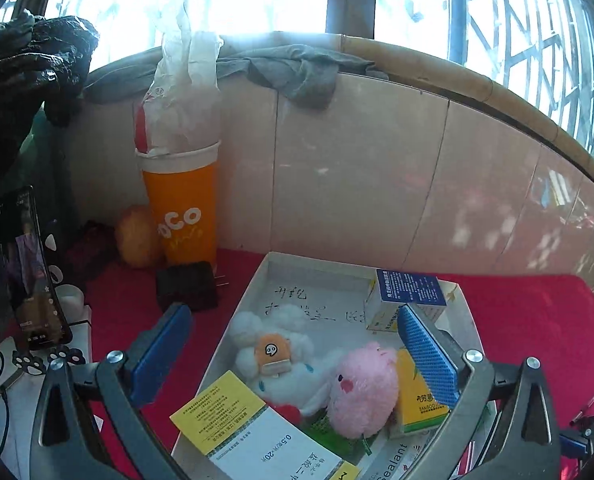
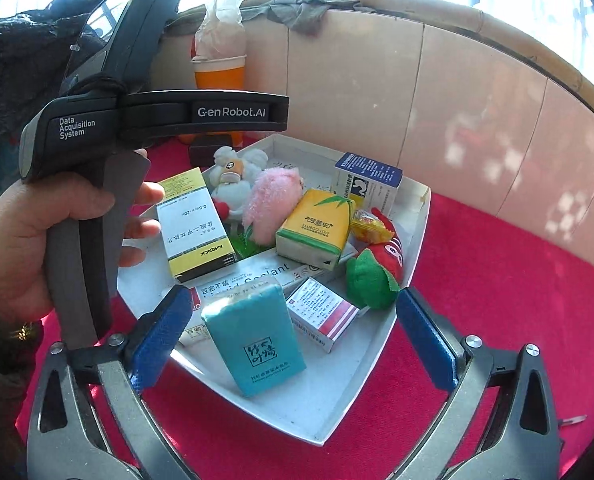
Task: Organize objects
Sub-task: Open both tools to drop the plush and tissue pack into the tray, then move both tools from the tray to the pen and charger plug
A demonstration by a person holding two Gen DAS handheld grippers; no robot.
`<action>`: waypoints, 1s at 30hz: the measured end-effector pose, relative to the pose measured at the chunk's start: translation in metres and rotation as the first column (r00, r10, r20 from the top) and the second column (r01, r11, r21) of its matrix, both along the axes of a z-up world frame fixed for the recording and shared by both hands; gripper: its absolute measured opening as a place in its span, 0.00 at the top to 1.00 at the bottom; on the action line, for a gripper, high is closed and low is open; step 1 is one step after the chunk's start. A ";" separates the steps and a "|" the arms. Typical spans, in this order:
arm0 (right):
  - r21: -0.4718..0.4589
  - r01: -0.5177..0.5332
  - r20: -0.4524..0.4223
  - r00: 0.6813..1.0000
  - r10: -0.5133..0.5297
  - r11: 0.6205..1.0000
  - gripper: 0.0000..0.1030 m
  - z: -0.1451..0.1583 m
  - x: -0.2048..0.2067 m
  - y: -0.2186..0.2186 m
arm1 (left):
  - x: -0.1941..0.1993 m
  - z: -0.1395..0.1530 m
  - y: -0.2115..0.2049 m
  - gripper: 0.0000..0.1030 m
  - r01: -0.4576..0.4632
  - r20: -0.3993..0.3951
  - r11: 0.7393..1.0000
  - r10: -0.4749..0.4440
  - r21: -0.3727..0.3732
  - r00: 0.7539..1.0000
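Note:
A white shallow box [image 1: 317, 270] [image 2: 317, 400] lies on the red cloth. It holds a white plush [image 1: 257, 328], a pink plush [image 1: 361, 392], a yellow tissue pack [image 1: 417, 400], a yellow-and-white medicine box [image 1: 249, 428] and a blue-and-white carton [image 1: 409, 292]. My left gripper [image 1: 293, 356] hovers open above the plush toys. My right gripper [image 2: 293, 338] is open at the box's near corner. A teal tissue pack [image 2: 257, 340] stands between its pads, clear of both. Beside it lie a red-and-white box [image 2: 321, 312] and a red-green plush [image 2: 377, 268].
An orange cup [image 1: 185, 216], a black plug adapter [image 1: 187, 286] and a propped phone [image 1: 29, 264] stand left of the box. A tiled wall [image 1: 377, 160] rises close behind. A hand [image 2: 13, 240] grips the other gripper's handle [image 2: 81, 260] at the box's left side.

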State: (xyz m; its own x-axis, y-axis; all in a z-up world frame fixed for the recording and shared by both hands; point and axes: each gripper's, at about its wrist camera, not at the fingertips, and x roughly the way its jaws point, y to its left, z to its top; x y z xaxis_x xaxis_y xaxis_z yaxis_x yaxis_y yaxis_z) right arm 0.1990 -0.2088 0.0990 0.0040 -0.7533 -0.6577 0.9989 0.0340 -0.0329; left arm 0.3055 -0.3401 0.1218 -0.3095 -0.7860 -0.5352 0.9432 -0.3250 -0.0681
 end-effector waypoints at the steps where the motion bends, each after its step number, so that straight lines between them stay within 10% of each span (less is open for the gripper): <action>1: -0.003 0.001 0.000 1.000 -0.001 1.000 0.00 0.001 0.000 0.002 | -0.002 0.001 0.003 0.00 -0.001 0.005 1.000 0.001 -0.006 1.000; 30: -0.065 0.110 0.116 0.988 -0.102 0.992 0.00 0.017 -0.044 0.050 | -0.027 0.035 0.077 0.00 0.041 -0.026 0.993 -0.044 -0.112 0.999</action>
State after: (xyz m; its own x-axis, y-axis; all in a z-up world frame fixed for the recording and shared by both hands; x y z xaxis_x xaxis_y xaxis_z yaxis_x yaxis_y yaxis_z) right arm 0.1548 -0.1593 0.1157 -0.0082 -0.7982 -0.6023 0.9942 -0.0711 0.0807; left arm 0.2788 -0.2636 0.1565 -0.3576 -0.8261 -0.4355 0.9267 -0.3717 -0.0557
